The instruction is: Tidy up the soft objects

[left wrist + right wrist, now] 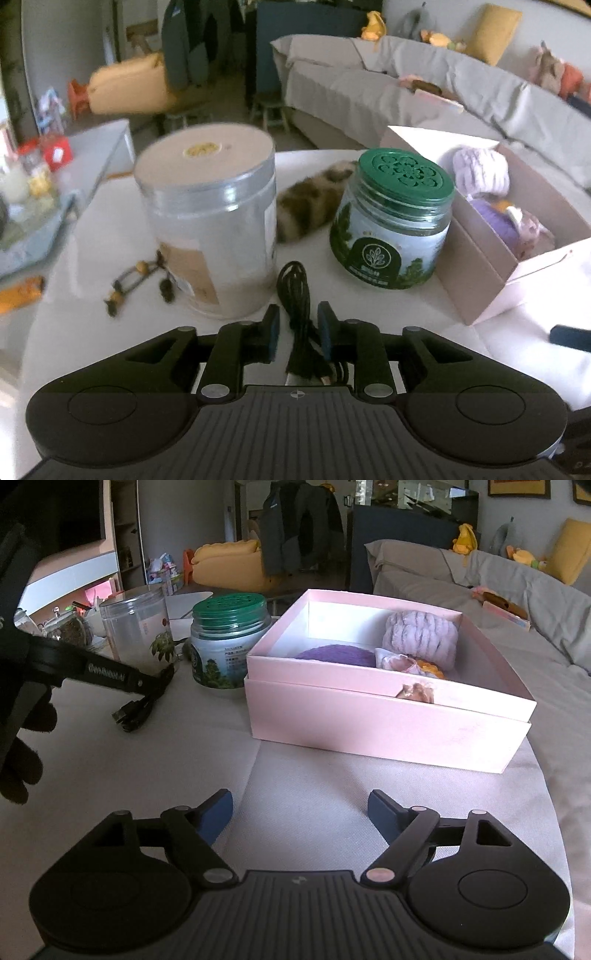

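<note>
My left gripper straddles the black cable, pads just clear of it. My right gripper gapes wide, empty, before the pink box holding purple soft things. The green-lidded jar label reads "SAUNAREX", I think.

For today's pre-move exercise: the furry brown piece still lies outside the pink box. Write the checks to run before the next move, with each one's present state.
1. Left gripper free of the black cable: cannot tell; fingers flank it.
2. Right gripper open, empty: ok.
3. Pink box open: ok.
4. Room in the box beside the purple items: ok.
5. Path to the furry brown piece clear: not ok; clear jar and green-lidded jar flank it.
</note>
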A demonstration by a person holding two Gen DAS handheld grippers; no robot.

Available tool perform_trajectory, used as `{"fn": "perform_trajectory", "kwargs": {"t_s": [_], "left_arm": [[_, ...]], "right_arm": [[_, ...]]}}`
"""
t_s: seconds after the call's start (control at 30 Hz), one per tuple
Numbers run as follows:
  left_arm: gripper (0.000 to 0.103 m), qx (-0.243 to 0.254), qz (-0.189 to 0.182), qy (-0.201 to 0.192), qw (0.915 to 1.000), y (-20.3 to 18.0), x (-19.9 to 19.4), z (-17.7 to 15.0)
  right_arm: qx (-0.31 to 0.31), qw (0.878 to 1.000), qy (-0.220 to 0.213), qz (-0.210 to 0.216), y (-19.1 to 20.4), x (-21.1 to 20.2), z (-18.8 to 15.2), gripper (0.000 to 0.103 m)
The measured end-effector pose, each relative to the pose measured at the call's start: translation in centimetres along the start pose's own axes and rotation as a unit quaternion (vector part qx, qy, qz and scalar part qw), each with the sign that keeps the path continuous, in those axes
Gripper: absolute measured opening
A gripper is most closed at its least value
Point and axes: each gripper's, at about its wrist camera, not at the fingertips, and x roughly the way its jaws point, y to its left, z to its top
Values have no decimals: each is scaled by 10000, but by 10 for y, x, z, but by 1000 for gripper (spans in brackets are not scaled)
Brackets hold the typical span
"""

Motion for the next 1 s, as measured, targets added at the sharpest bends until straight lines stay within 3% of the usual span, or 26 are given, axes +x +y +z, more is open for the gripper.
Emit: {"fn": "perform_trajectory", "kwargs": {"t_s": [0.17, 0.23, 0.33, 0.47, 0.53, 0.6, 0.73, 0.8, 0.9, 1.0], "left_arm": [[27, -119, -72, 145, 9998, 3, -1, -2], [27, 39, -46, 111, 9999, 0, -3, -5], [24, 383, -61, 12, 9992, -4, -5, -11], [17, 219, -483, -117, 9985, 7, -13, -20], [16, 167, -685, -181, 9973, 17, -20, -26], [15, 96, -802, -261, 9964, 28, -28, -28], [14, -195, -1092, -627, 9918, 65, -57, -32], [9, -411, -1116, -877, 9890, 88, -69, -30], [9, -575, -870, -1295, 9861, 121, -86, -24], [9, -865, -706, -1578, 9811, 154, -93, -22]], "right_arm": [[105, 9999, 12, -9, -3, 2, 0, 91], [95, 9998, 87, 160, -4, 4, 1, 103], [-35, 9993, 293, 235, -2, 8, 6, 103], [-294, 9969, 656, 308, 2, 11, 15, 102], [-279, 9950, 846, 448, 0, 8, 25, 92], [-344, 9952, 769, 491, 3, -4, 40, 91], [-924, 9953, -34, 272, 25, -47, 108, 91], [-900, 9957, -62, 202, 37, -50, 162, 91], [-121, 9952, 814, 534, 47, -5, 245, 91], [706, 9742, 2003, 761, 53, 77, 292, 81]]}}
